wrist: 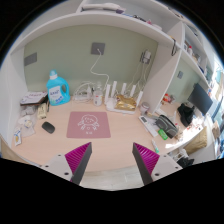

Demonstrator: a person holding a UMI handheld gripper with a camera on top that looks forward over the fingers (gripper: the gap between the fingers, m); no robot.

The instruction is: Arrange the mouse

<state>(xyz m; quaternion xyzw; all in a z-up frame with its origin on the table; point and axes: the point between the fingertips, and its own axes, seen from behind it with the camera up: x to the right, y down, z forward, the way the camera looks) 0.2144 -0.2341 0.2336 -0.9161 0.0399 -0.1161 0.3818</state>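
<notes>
No readable text is found; markings on the blue bottle (59,88) and pink mat (88,124) are too small.

- The gripper (112,163) is hovering open above the desk (110,145); its 2 fingers are gripping nothing
- A pink mousepad (88,124) is lying beyond them; a dark mouse (48,127) is sitting just beside it

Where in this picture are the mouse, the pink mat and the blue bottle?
mouse (48,127): gripper view, on its dark top.
pink mat (89,124): gripper view, on its middle.
blue bottle (59,90): gripper view, on its body.
</notes>
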